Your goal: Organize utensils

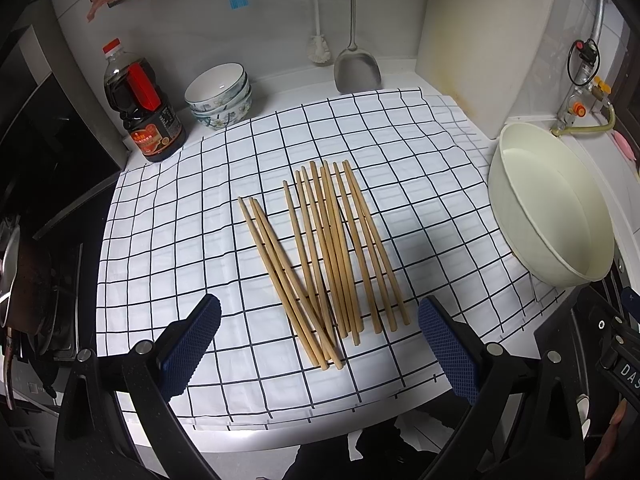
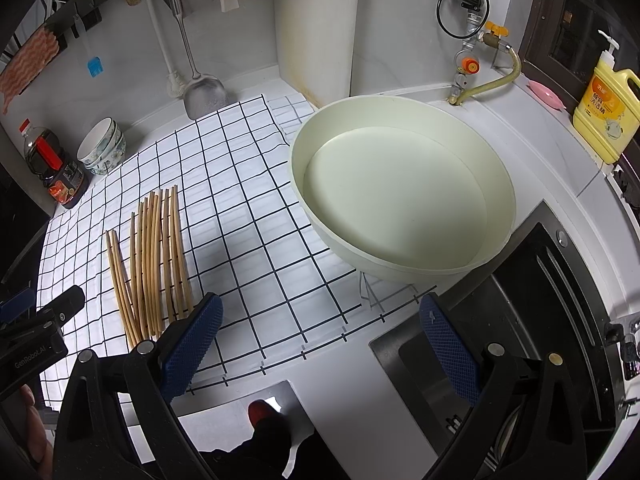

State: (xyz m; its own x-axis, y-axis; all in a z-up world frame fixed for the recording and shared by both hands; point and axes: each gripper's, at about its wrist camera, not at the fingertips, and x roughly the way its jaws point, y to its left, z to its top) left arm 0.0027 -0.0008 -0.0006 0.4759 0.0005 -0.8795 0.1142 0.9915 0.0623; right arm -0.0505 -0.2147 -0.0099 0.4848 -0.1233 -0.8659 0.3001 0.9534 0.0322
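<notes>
Several wooden chopsticks lie side by side on a white cloth with a dark grid, their ends pointing toward me. My left gripper hovers open just above their near ends, its blue pads wide apart and empty. In the right wrist view the same chopsticks lie at the left, and my right gripper is open and empty above the cloth's front edge, to the right of them. A large cream basin sits just beyond it; in the left wrist view the basin is at the right.
A soy sauce bottle and stacked bowls stand at the back left. A metal spatula and brush hang on the wall. A white cutting board leans behind the basin. A sink lies right, with yellow detergent behind.
</notes>
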